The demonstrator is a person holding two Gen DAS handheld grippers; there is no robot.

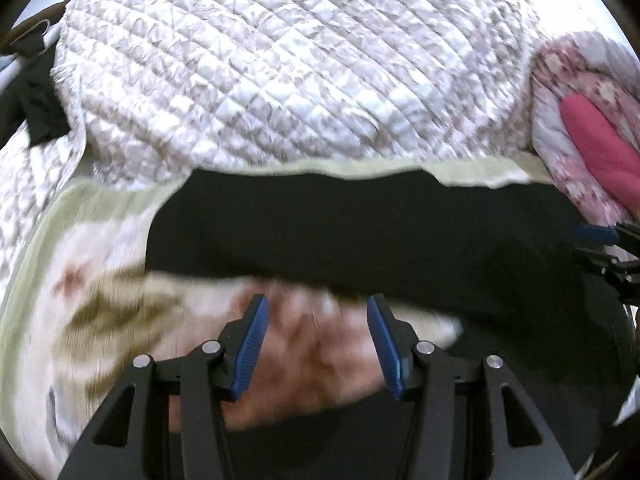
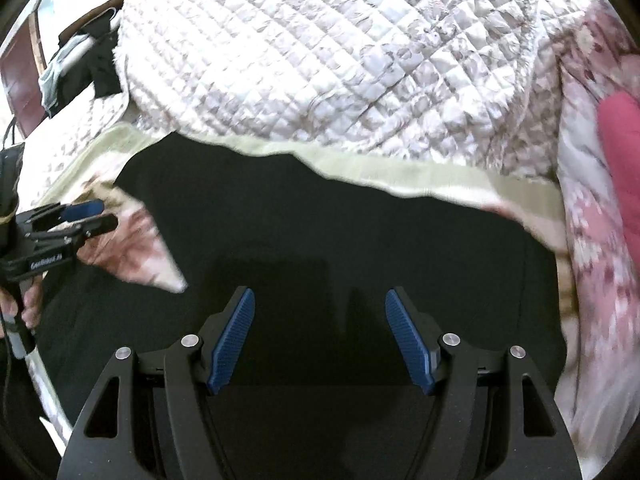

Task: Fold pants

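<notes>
Black pants (image 1: 360, 224) lie spread flat on a floral blanket (image 1: 104, 312) with a pale green border; they also fill the middle of the right wrist view (image 2: 320, 232). My left gripper (image 1: 318, 304) is open and empty, over the blanket just short of the pants' near edge. My right gripper (image 2: 320, 300) is open and empty, low above the pants. The left gripper also shows at the left edge of the right wrist view (image 2: 86, 216), and the right gripper shows at the right edge of the left wrist view (image 1: 600, 240).
A white quilted cover (image 1: 280, 60) lies bunched behind the pants, also in the right wrist view (image 2: 340, 48). A pink floral duvet (image 1: 580, 120) with a pink pillow (image 2: 620, 152) lies at the right. Dark clothing (image 2: 100, 72) hangs on a rail at far left.
</notes>
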